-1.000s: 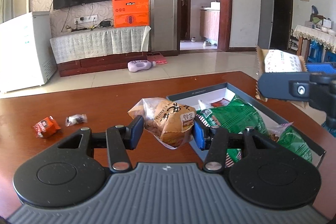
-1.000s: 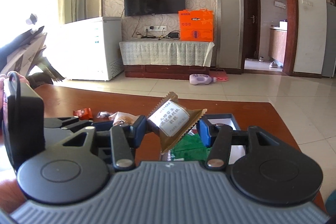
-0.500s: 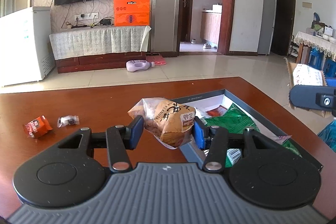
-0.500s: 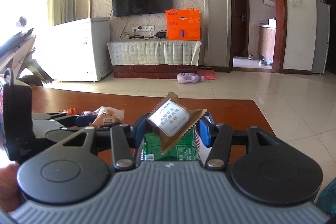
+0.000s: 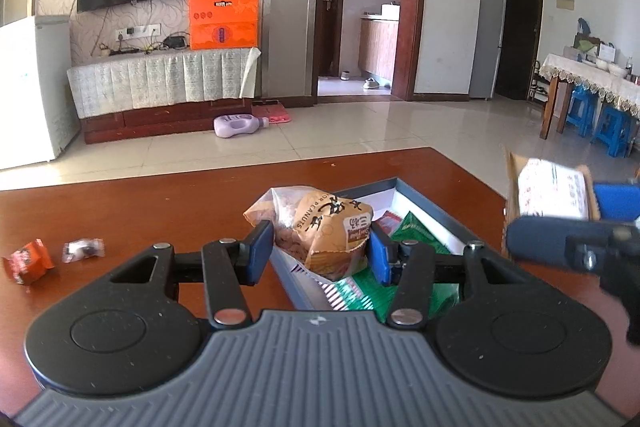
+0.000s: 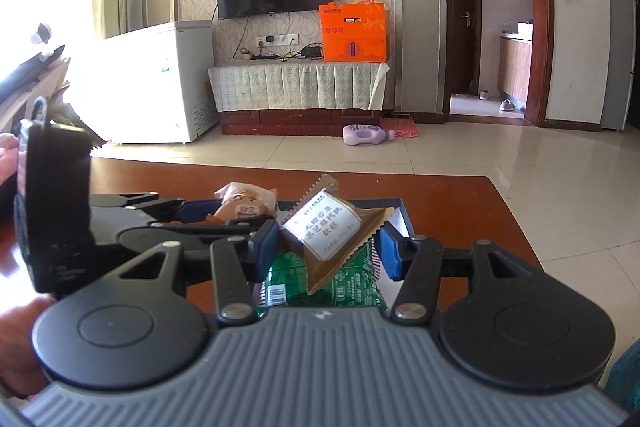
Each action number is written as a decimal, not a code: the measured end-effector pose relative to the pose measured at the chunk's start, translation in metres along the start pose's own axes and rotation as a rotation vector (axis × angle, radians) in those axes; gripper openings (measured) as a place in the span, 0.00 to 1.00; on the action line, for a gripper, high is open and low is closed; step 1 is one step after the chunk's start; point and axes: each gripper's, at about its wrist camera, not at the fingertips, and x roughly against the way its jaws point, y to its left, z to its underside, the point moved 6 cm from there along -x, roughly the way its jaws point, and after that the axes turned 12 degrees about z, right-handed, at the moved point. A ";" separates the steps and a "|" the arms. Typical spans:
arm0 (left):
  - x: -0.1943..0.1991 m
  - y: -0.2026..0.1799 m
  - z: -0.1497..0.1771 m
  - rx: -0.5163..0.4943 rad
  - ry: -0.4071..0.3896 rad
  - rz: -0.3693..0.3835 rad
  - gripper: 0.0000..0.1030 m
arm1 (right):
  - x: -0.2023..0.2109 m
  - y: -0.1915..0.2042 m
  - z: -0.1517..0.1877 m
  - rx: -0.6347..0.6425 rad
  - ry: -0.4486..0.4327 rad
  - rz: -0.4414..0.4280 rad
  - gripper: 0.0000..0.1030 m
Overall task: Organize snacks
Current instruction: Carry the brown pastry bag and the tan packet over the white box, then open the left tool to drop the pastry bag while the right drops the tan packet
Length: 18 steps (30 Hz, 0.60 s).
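The left gripper [image 5: 320, 247] is clamped on a peanut packet [image 5: 324, 231] above the box [image 5: 424, 207] at centre frame, near the table's [image 5: 160, 211] far edge. The right gripper [image 6: 328, 241] pinches a brown sachet [image 6: 332, 231] over green packets [image 6: 344, 287]. Two loose wrappers [image 5: 52, 259], lower left, appear only in the left view. The box's near side is hidden.

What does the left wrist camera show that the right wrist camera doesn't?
Left wrist only: a red snack packet and a small clear-wrapped candy loose on the table. Right wrist only: a hand at the frame's edge. Both: the peanut bag in the left gripper, the brown pastry packet in the right gripper, the box.
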 end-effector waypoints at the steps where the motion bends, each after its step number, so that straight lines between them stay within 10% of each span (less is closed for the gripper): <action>1: -0.005 -0.001 -0.002 0.005 0.002 0.004 0.54 | -0.001 -0.001 -0.001 -0.001 0.001 0.000 0.53; 18: -0.110 -0.025 -0.025 -0.003 0.056 0.027 0.55 | -0.009 -0.027 0.003 -0.043 0.025 0.042 0.53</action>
